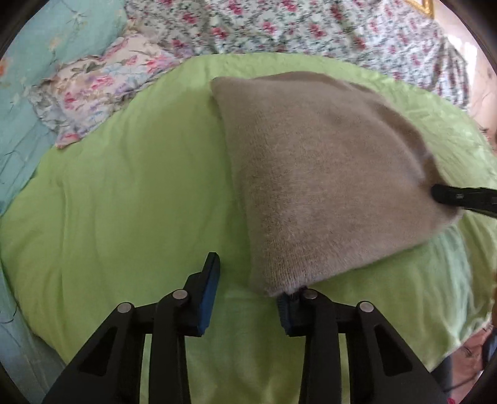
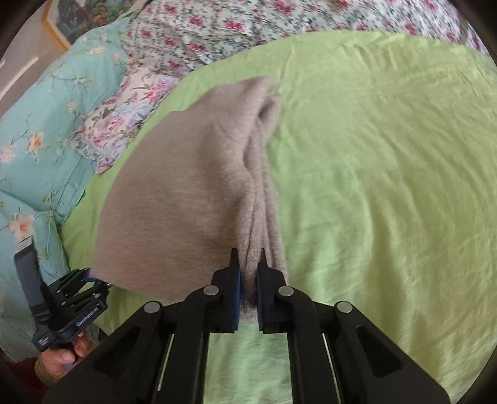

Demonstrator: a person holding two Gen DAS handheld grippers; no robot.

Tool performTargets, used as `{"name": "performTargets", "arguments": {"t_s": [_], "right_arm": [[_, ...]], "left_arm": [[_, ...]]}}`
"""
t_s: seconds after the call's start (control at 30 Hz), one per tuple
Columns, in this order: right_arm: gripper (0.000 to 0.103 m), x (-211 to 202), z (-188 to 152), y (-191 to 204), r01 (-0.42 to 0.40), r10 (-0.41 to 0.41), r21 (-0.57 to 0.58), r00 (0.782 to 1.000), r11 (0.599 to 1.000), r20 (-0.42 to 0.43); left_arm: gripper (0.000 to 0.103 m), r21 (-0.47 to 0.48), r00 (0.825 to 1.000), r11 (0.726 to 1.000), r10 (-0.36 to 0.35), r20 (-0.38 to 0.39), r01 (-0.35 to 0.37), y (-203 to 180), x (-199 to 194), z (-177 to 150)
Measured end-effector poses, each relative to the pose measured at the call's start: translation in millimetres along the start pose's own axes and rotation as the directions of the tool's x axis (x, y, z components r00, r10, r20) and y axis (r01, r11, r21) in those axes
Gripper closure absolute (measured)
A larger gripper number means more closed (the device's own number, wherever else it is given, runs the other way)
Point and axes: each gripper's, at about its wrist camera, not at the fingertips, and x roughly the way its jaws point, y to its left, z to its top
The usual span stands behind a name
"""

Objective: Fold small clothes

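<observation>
Left gripper (image 1: 248, 289): parted, nothing pinched, near corner of the knitted garment (image 1: 310, 174) lying over one finger. Garment: folded in layers, resting on the green sheet (image 1: 124, 186) beside the floral bedding (image 1: 279, 28). Right gripper (image 2: 247, 273): clamped on the layered edge of the garment. Step in hand, as judged: laying down a completed fold. Next move calls for releasing the right side, then smoothing or squaring the stack.

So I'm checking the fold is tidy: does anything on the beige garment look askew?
The beige garment bunches into loose, uneven layers along the edge pinched by the right tool. The left tool stands open at its corner.
</observation>
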Motion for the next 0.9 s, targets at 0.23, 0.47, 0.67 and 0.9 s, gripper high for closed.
{"name": "performTargets", "arguments": {"t_s": [0.23, 0.47, 0.67, 0.9], "right_arm": [[0.083, -26, 2, -4, -0.026, 0.024, 0.045, 0.999, 0.999, 0.043], [0.083, -43, 5, 43, -0.163, 0.166, -0.048, 0.984, 0.985, 0.068], [0.084, 3, -9, 39, -0.069, 0.067, -0.029, 0.996, 0.997, -0.061], [0.103, 9, -10, 18, -0.008, 0.007, -0.026, 0.999, 1.000, -0.037]], "left_arm": [[0.070, -0.017, 0.966, 0.969, -0.244, 0.082, 0.247, 38, -57, 0], [0.070, -0.001, 0.891, 0.905, -0.419, 0.173, 0.425, 43, -71, 33], [0.070, 0.012, 0.883, 0.883, -0.469, 0.015, 0.469, 18, -17, 34], [0.072, -0.031, 0.907, 0.907, -0.421, -0.004, 0.421, 13, 3, 24]]}}
